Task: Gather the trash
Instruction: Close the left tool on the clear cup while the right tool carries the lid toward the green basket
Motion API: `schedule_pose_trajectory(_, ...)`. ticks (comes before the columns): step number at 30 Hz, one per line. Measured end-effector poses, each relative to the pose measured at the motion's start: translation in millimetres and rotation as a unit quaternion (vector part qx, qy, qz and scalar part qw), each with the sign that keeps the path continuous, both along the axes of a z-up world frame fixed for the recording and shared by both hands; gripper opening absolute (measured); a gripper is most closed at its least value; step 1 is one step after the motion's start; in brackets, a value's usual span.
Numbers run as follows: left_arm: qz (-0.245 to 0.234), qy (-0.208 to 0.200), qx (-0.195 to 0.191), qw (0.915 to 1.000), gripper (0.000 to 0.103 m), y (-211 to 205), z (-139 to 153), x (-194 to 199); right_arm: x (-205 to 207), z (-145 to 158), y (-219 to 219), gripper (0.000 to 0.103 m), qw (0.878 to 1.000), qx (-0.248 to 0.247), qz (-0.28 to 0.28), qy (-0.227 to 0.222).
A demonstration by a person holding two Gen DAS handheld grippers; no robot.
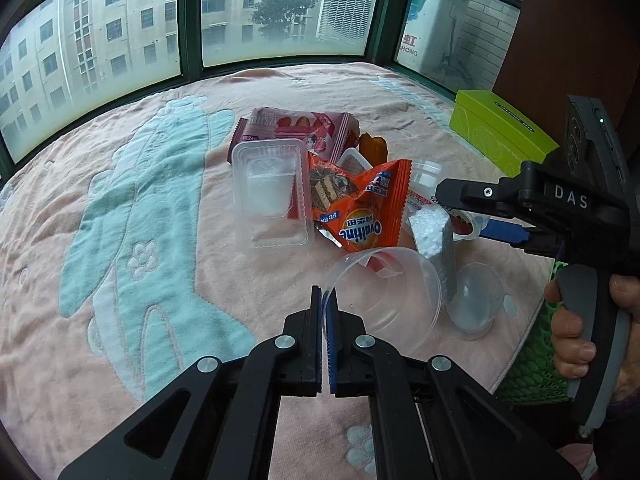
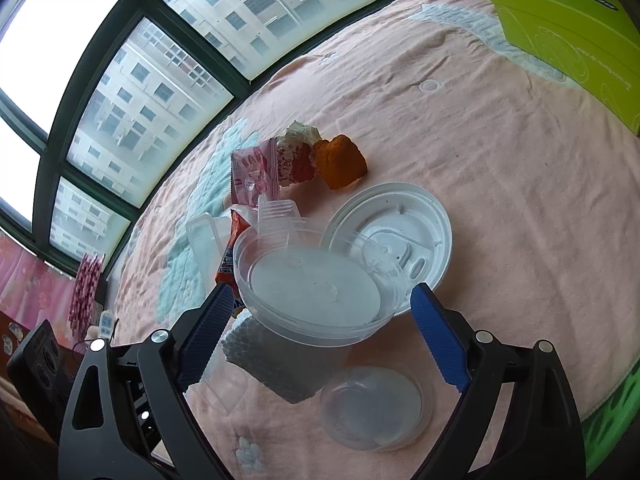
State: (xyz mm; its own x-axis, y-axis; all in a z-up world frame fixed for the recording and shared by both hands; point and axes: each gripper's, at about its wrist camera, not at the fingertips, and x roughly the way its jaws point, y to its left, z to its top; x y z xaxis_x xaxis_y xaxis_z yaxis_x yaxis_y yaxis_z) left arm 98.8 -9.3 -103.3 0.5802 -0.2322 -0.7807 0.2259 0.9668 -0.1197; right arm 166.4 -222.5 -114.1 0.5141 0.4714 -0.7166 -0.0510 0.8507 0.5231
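Near the blanket's (image 1: pixel 120 320) front edge, the left gripper (image 1: pixel 325 300) pinches the clear lid's (image 1: pixel 394 296) rim; right gripper (image 2: pixel 320 332) gapes empty. Lift it next, gently.

Trash heaped mid-bed, toward the right edge. Clear dome lid (image 1: pixel 386 292) nearest, its rim pinched. Orange Ovaltine wrapper (image 1: pixel 360 204) crumpled, leaning on a clear rectangular tray (image 1: pixel 272 196). Pink snack wrapper (image 1: pixel 296 128) behind, toward the window edge. White foam block (image 1: pixel 434 232) upright; small clear cup (image 1: pixel 476 300) beside it. White round lid (image 2: pixel 396 236) tilted.
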Motion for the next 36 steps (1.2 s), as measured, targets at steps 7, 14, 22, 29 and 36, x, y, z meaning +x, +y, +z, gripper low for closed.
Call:
schedule_pose_trajectory(7, 0.005, -0.003, -0.004, 1.0, 0.002, 6, 4, -5, 1, -6, 5, 0.089, 1.0, 0.003, 0.005, 0.0)
schedule_pose_trajectory(14, 0.006, -0.012, -0.005, 0.9999, 0.002, 11, 10, -9, 2, -9, 9, 0.094, 1.0, -0.001, 0.006, -0.001)
schedule_pose_trajectory(22, 0.01, -0.012, -0.005, 0.9999, 0.002, 14, 11, -10, 7, -11, 13, 0.091, 1.0, -0.008, 0.013, 0.0)
schedule_pose_trajectory(29, 0.01, -0.017, -0.007, 0.9998, 0.002, 17, 14, -11, 1, -2, 8, 0.09, 1.0, 0.0, 0.002, -0.009)
schedule_pose_trajectory(36, -0.001, -0.035, -0.014, 0.9993, 0.002, 10, 32, -16, -24, 28, -6, 0.09, 0.999, -0.011, -0.01, -0.044)
